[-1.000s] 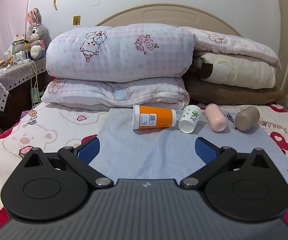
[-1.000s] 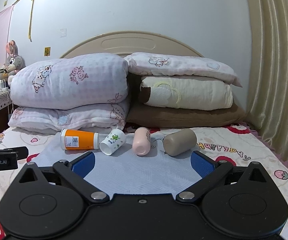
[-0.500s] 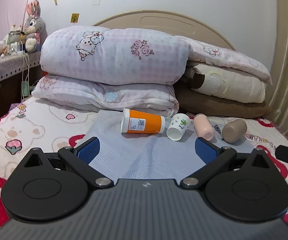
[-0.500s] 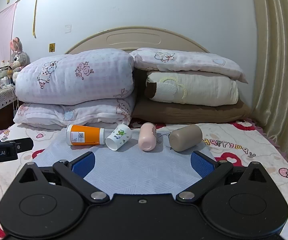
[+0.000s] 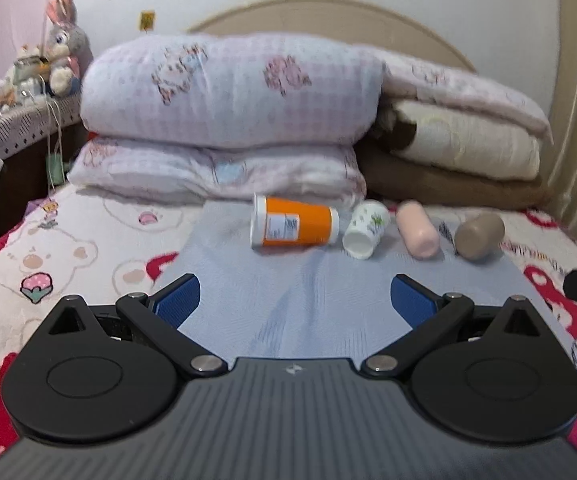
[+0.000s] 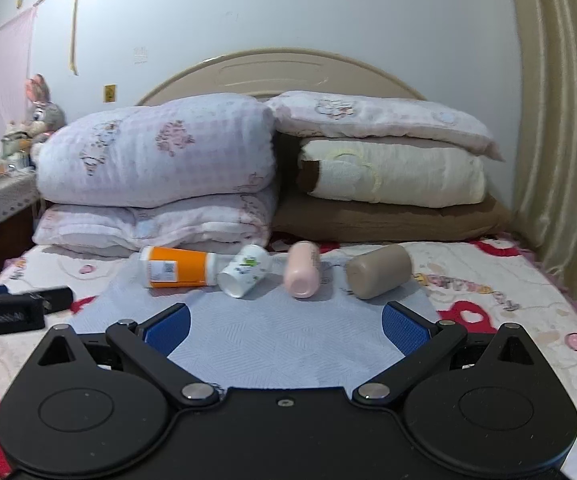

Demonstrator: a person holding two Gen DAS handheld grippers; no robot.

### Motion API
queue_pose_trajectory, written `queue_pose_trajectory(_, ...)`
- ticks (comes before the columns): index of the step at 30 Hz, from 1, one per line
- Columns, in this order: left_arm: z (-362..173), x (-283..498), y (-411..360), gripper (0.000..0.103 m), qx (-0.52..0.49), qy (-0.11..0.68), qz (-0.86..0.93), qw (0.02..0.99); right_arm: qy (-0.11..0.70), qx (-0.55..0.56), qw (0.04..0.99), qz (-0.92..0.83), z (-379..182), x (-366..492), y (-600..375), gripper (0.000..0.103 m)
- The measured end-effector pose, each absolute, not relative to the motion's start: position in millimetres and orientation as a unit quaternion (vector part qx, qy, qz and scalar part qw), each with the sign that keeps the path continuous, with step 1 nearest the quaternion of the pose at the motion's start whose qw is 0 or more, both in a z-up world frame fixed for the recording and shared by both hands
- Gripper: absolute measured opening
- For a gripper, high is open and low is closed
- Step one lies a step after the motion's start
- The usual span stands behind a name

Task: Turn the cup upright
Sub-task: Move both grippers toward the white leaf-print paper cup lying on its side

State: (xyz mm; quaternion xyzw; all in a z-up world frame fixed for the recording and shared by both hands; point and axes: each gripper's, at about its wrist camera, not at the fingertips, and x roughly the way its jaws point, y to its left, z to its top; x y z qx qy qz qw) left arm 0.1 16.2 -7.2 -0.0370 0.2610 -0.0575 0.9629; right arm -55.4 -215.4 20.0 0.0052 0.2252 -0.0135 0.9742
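Note:
Several cups lie on their sides in a row on a pale blue mat (image 5: 288,292) (image 6: 288,340) on the bed: an orange cup (image 5: 294,227) (image 6: 176,267), a white floral cup (image 5: 366,229) (image 6: 244,270), a pink cup (image 5: 416,230) (image 6: 302,274) and a tan cup (image 5: 479,236) (image 6: 378,270). My left gripper (image 5: 294,298) is open and empty, short of the orange cup. My right gripper (image 6: 286,324) is open and empty, short of the pink cup.
Stacked pillows and folded quilts (image 5: 228,120) (image 6: 388,168) stand just behind the cups against the headboard. A bedside table (image 5: 8,128) with a plush rabbit is at the left. A curtain (image 6: 560,160) hangs at the right.
Both grippers have moved closer to the row of cups, which now look larger. The jaws have stayed open and the cups have not moved.

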Motion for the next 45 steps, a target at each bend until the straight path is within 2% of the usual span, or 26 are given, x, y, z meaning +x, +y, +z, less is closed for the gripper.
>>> queue_pose_trajectory(4, 17.9, 12.2, 12.6, 0.103, -0.020, 0.292, -0.077, 0.953, 0.239, 0.008, 0.969, 0.062, 37.6, -45.7, -222.3, 0.103)
queue_pose_trajectory(9, 52.4, 39.3, -2.0, 0.103, 0.023, 0.339, -0.047, 0.939, 0.218, 0.021, 0.967, 0.128, 65.0, -27.8, -232.2, 0.103)
queue_pose_trajectory(12, 66.1, 48.3, -9.3, 0.103, 0.050, 0.324, -0.045, 0.944, 0.210, 0.027, 0.970, 0.122, 78.1, -10.3, -235.9, 0.103)
queue_pose_trajectory(17, 79.3, 75.4, -13.6, 0.103, 0.042, 0.333, -0.081, 0.939, 0.259, -0.032, 0.954, 0.145, 93.8, 27.4, -230.3, 0.103)
queue_pose_trajectory(20, 82.2, 98.1, -15.5, 0.103, 0.021, 0.332, -0.073, 0.940, 0.314, -0.063, 0.924, 0.209, 93.7, 52.3, -218.2, 0.103)
queue_pose_trajectory(27, 68.3, 157.2, -26.1, 0.103, 0.016, 0.332, -0.104, 0.937, 0.338, -0.120, 0.898, 0.254, 66.9, 90.3, -188.1, 0.103)
queue_pose_trajectory(45, -19.5, 224.6, -35.0, 0.101, -0.054, 0.333, -0.181, 0.924, 0.389, -0.043, 0.887, 0.246, -40.2, 194.6, -196.9, 0.098)
